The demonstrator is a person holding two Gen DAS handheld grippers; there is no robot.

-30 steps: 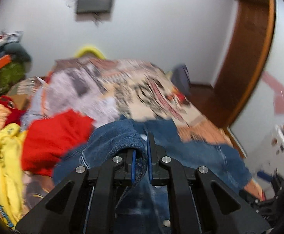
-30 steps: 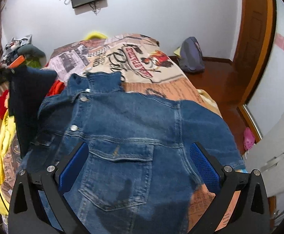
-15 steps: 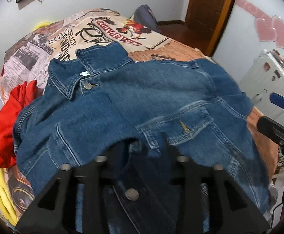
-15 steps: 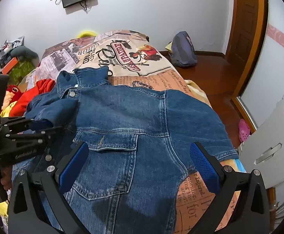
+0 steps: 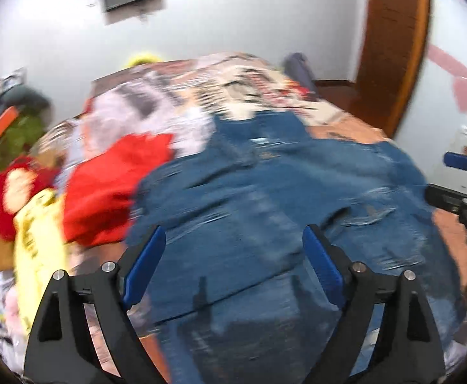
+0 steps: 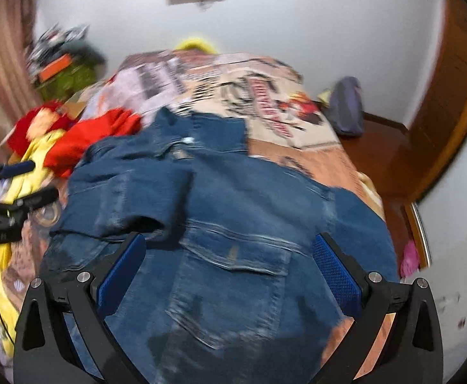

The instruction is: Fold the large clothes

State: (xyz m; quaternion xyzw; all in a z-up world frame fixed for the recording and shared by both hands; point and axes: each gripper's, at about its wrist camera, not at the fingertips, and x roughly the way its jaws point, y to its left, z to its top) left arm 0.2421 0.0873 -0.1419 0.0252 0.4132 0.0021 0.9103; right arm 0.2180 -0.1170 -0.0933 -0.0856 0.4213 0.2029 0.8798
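A blue denim jacket (image 5: 281, 198) lies front-up on the bed, collar toward the far end. Its left sleeve (image 6: 131, 192) lies folded across its chest in the right wrist view. My left gripper (image 5: 233, 243) is open and empty above the jacket's lower half. My right gripper (image 6: 230, 249) is open and empty above the jacket's chest pocket (image 6: 230, 291). Each gripper shows at the edge of the other's view: the right one (image 5: 457, 192) and the left one (image 6: 12, 188). Both views are motion-blurred.
The bed has a printed newspaper-pattern cover (image 6: 249, 92). Red clothes (image 5: 111, 188) and yellow clothes (image 5: 38, 249) lie left of the jacket. A red plush toy (image 5: 12, 185) sits at the left edge. A grey bag (image 6: 345, 105) lies on the wooden floor by the brown door frame (image 5: 393, 48).
My left gripper let go of the denim sleeve, which now lies folded over the jacket's chest. The left gripper opened and pulled back. The right gripper stayed open.
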